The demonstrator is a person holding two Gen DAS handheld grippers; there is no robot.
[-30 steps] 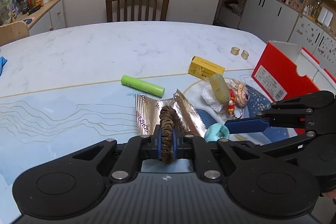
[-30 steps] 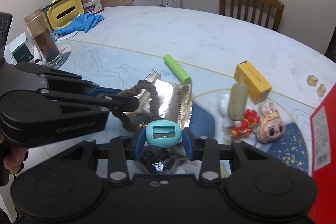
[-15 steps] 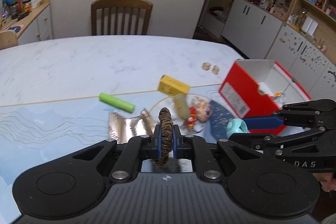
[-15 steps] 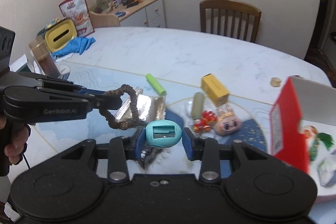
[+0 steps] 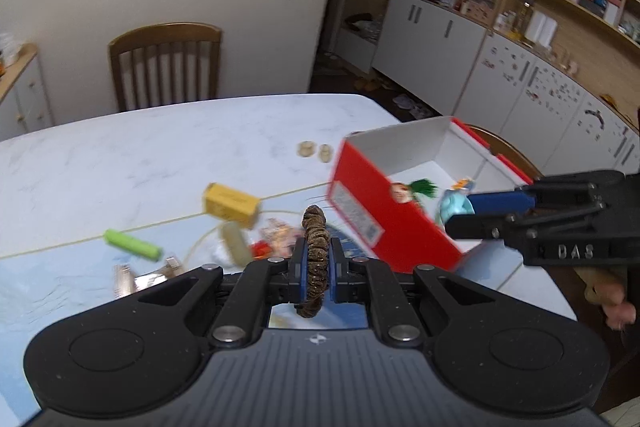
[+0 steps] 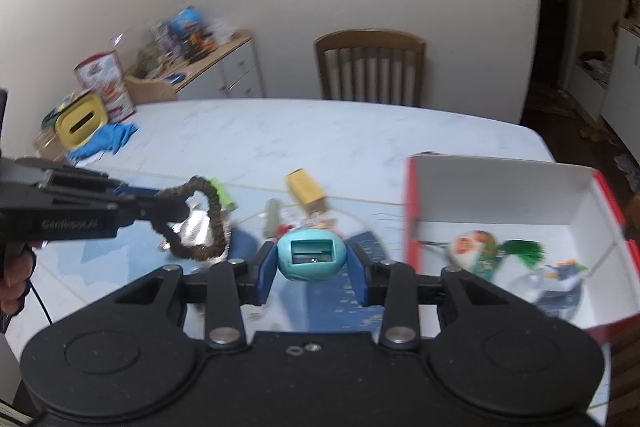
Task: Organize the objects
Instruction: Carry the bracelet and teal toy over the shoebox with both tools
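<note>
Mid-carry: left claw (image 5: 316, 267) is clamped on the brown scrunchie (image 5: 316, 259), right claw (image 6: 310, 265) on the teal egg toy (image 6: 310, 254), both near the red box (image 6: 500, 211). Next I'd hover them over its open top and let go.

Soft, even indoor light, no hard shadows. Motion blur smears the table (image 5: 140, 155) clutter and far shelves; fisheye bends the walls, corners go dark, gripper bodies stay sharp.

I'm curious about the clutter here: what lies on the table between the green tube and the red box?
In the left wrist view, between the green tube and the red box lie a yellow carton, a pale cylinder and blurred small red and pale toys.
</note>
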